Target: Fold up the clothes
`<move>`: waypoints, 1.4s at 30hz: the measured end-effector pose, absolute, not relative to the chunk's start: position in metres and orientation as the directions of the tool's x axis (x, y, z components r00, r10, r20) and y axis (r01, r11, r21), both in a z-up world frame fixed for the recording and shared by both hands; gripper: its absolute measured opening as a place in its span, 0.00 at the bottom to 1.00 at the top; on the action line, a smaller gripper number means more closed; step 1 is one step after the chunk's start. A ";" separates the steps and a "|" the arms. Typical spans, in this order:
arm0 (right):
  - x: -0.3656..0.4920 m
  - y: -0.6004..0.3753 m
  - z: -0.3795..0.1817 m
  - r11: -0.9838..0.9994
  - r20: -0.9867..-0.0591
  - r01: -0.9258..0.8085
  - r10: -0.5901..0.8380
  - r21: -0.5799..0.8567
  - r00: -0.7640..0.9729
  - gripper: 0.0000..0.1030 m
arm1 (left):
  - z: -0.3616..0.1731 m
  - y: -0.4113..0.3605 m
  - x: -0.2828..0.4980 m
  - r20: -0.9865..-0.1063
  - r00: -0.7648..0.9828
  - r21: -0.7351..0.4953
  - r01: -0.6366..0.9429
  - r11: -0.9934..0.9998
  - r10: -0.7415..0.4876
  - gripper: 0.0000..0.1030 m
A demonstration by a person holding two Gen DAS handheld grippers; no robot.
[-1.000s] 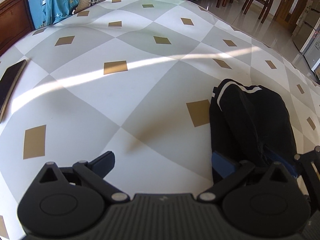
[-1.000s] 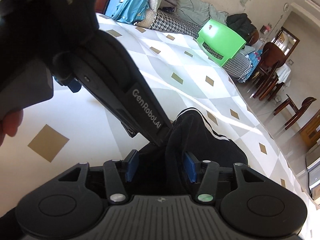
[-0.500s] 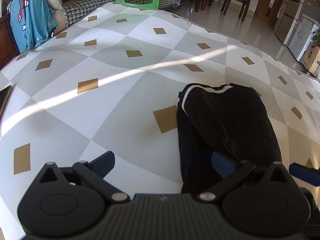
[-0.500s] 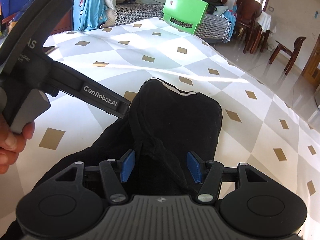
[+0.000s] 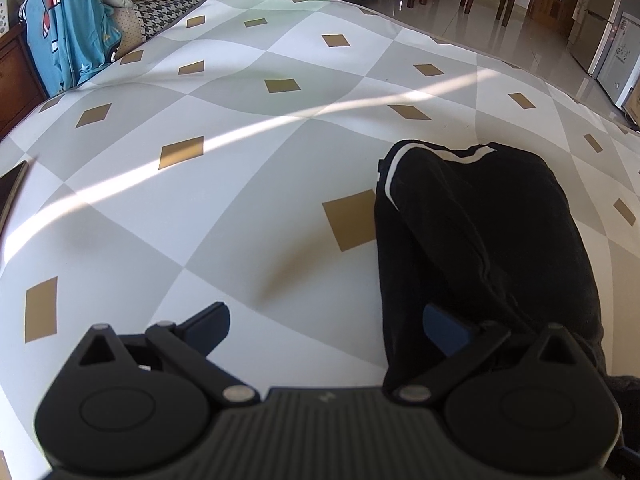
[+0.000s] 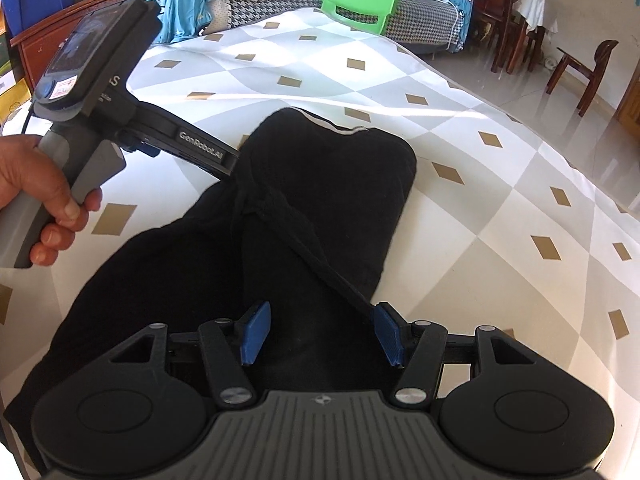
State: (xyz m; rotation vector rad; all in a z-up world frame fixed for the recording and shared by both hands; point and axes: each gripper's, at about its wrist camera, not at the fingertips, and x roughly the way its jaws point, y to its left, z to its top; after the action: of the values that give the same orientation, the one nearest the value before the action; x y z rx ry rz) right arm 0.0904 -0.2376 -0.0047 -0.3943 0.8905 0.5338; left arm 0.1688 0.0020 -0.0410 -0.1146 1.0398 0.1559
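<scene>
Your right gripper (image 6: 320,334) has pulled back and lifted off the black trousers (image 6: 320,184), its blue pads now standing half open with cloth below them but nothing pinched, where a second ago they sat closer in around a bunched ridge of fabric. Your left gripper (image 5: 326,326) is wide open and empty, its right finger over the near left edge of the trousers, which lie folded on the checked cover (image 5: 200,208), right of centre. The fold looks set down, so smoothing or another fold probably comes next.

Right gripper (image 6: 322,332) backed off — trousers (image 6: 320,184) flatter.
</scene>
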 end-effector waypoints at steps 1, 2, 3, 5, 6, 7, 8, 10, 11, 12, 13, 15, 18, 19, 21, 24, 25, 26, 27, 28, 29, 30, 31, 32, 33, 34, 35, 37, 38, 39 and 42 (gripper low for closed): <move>0.090 -0.245 -0.006 0.810 -0.818 -0.578 0.260 -0.105 0.513 0.54 | -0.042 0.002 0.170 -0.866 0.494 -0.024 -0.183 0.983 0.071 1.00; 0.091 -0.252 -0.007 0.817 -0.823 -0.566 0.247 -0.107 0.512 0.54 | -0.044 0.001 0.170 -0.868 0.493 -0.027 -0.181 0.983 0.067 1.00; 0.091 -0.259 -0.009 0.825 -0.827 -0.555 0.233 -0.111 0.511 0.54 | -0.045 -0.001 0.171 -0.869 0.491 -0.030 -0.177 0.984 0.062 1.00; 0.090 -0.272 -0.012 0.837 -0.833 -0.532 0.201 -0.127 0.515 0.54 | -0.048 -0.004 0.173 -0.870 0.489 -0.030 -0.170 0.985 0.058 1.00; 0.090 -0.278 -0.014 0.843 -0.836 -0.521 0.188 -0.131 0.515 0.54 | -0.049 -0.006 0.174 -0.871 0.488 -0.027 -0.168 0.985 0.059 1.00; 0.089 -0.284 -0.015 0.849 -0.839 -0.510 0.177 -0.134 0.514 0.54 | -0.050 -0.007 0.175 -0.871 0.488 -0.025 -0.167 0.986 0.061 1.00; 0.088 -0.290 -0.016 0.855 -0.842 -0.500 0.165 -0.137 0.513 0.54 | -0.051 -0.010 0.176 -0.870 0.488 -0.022 -0.165 0.986 0.062 1.00; 0.086 -0.298 -0.019 0.860 -0.848 -0.490 0.150 -0.142 0.509 0.54 | -0.052 -0.013 0.178 -0.869 0.490 -0.017 -0.162 0.987 0.065 1.00; 0.085 -0.301 -0.021 0.860 -0.851 -0.488 0.141 -0.147 0.506 0.54 | -0.053 -0.014 0.179 -0.869 0.490 -0.016 -0.162 0.987 0.067 1.00; 0.083 -0.305 -0.023 0.860 -0.854 -0.486 0.132 -0.154 0.504 0.54 | -0.054 -0.016 0.180 -0.870 0.488 -0.017 -0.164 0.986 0.066 1.00; 0.082 -0.307 -0.025 0.859 -0.857 -0.487 0.126 -0.157 0.499 0.54 | -0.055 -0.017 0.181 -0.871 0.487 -0.019 -0.165 0.986 0.065 1.00; 0.080 -0.311 -0.029 0.859 -0.864 -0.487 0.118 -0.159 0.489 0.54 | -0.057 -0.020 0.183 -0.872 0.486 -0.019 -0.165 0.986 0.064 1.00; 0.078 -0.317 -0.035 0.863 -0.868 -0.481 0.115 -0.153 0.483 0.54 | -0.060 -0.023 0.187 -0.872 0.485 -0.014 -0.158 0.987 0.065 1.00; 0.077 -0.319 -0.036 0.864 -0.869 -0.479 0.114 -0.152 0.481 0.55 | -0.060 -0.024 0.188 -0.871 0.487 -0.014 -0.156 0.988 0.065 1.00; 0.078 -0.323 -0.037 0.875 -0.870 -0.466 0.123 -0.132 0.478 0.56 | -0.061 -0.027 0.190 -0.868 0.492 -0.011 -0.147 0.989 0.064 1.00; 0.078 -0.328 -0.038 0.888 -0.871 -0.448 0.135 -0.105 0.472 0.58 | -0.062 -0.033 0.195 -0.863 0.502 -0.007 -0.130 0.992 0.059 1.00; 0.078 -0.330 -0.038 0.891 -0.871 -0.443 0.139 -0.097 0.471 0.58 | -0.063 -0.035 0.197 -0.862 0.504 -0.007 -0.121 0.993 0.056 1.00; 0.078 -0.332 -0.038 0.896 -0.873 -0.436 0.145 -0.084 0.466 0.59 | -0.063 -0.037 0.200 -0.861 0.506 -0.006 -0.111 0.994 0.051 1.00; 0.079 -0.334 -0.038 0.901 -0.875 -0.429 0.152 -0.069 0.459 0.60 | -0.063 -0.039 0.202 -0.861 0.507 -0.006 -0.101 0.995 0.046 1.00; 0.079 -0.337 -0.039 0.907 -0.877 -0.418 0.158 -0.053 0.453 0.61 | -0.063 -0.041 0.204 -0.860 0.508 -0.006 -0.089 0.996 0.041 1.00; 0.079 -0.340 -0.039 0.913 -0.880 -0.407 0.164 -0.036 0.446 0.64 | -0.063 -0.043 0.206 -0.861 0.507 -0.006 -0.079 0.997 0.035 1.00; 0.079 -0.342 -0.040 0.918 -0.880 -0.396 0.167 -0.026 0.445 0.67 | -0.063 -0.044 0.207 -0.862 0.506 -0.006 -0.074 0.997 0.032 1.00; 0.079 -0.344 -0.040 0.923 -0.880 -0.385 0.169 -0.017 0.444 0.68 | -0.063 -0.044 0.207 -0.864 0.503 -0.007 -0.072 0.997 0.030 1.00; 0.078 -0.345 -0.040 0.924 -0.879 -0.383 0.169 -0.017 0.447 0.69 | -0.063 -0.044 0.207 -0.866 0.499 -0.009 -0.077 0.997 0.031 1.00; 0.076 -0.345 -0.041 0.923 -0.877 -0.384 0.169 -0.019 0.449 0.70 | -0.062 -0.043 0.206 -0.868 0.496 -0.010 -0.081 0.997 0.032 1.00; 0.075 -0.345 -0.041 0.924 -0.876 -0.382 0.169 -0.019 0.452 0.71 | -0.060 -0.042 0.204 -0.868 0.494 -0.009 -0.086 0.996 0.035 1.00; 0.073 -0.346 -0.041 0.925 -0.875 -0.379 0.169 -0.019 0.454 0.72 | -0.058 -0.041 0.202 -0.867 0.498 -0.004 -0.088 0.996 0.040 1.00; 0.071 -0.347 -0.042 0.927 -0.872 -0.374 0.169 -0.018 0.460 0.72 | -0.050 -0.040 0.197 -0.858 0.512 0.009 -0.089 0.996 0.054 1.00; 0.069 -0.347 -0.042 0.929 -0.869 -0.371 0.168 -0.019 0.465 0.73 | -0.045 -0.039 0.194 -0.852 0.521 0.014 -0.086 0.996 0.057 1.00; 0.068 -0.347 -0.042 0.930 -0.866 -0.367 0.168 -0.019 0.471 0.73 | -0.040 -0.039 0.190 -0.847 0.529 0.016 -0.081 0.997 0.057 1.00; 0.063 -0.346 -0.043 0.938 -0.856 -0.347 0.162 -0.021 0.491 0.73 | -0.029 -0.037 0.176 -0.846 0.532 0.007 -0.061 0.998 0.038 1.00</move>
State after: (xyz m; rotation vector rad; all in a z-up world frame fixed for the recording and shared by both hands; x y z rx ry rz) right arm 0.0628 -0.3463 -0.0431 -0.2006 1.0128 0.3115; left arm 0.1759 -0.0374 -0.0291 -0.0249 1.0078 0.0594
